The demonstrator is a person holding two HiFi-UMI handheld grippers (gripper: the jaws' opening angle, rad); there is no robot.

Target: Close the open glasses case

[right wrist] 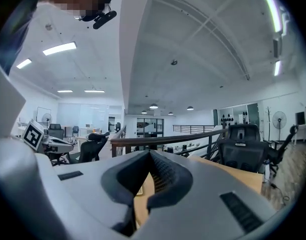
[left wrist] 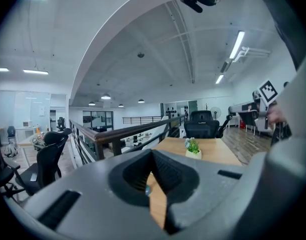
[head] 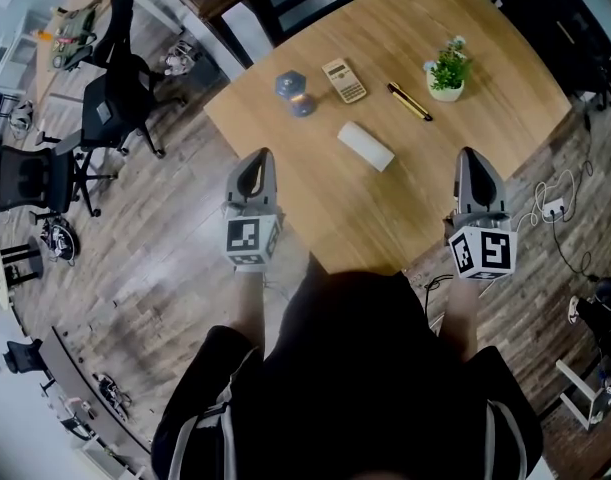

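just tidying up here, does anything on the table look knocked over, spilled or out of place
Nothing stands out. The white glasses case lies flat and looks closed, the potted plant stands upright, the calculator and pen lie flat on the table.

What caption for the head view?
Left gripper and right gripper shut, empty, at table edge; white glasses case closed.

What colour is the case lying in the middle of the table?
Plain white. The case shows best in the head view.
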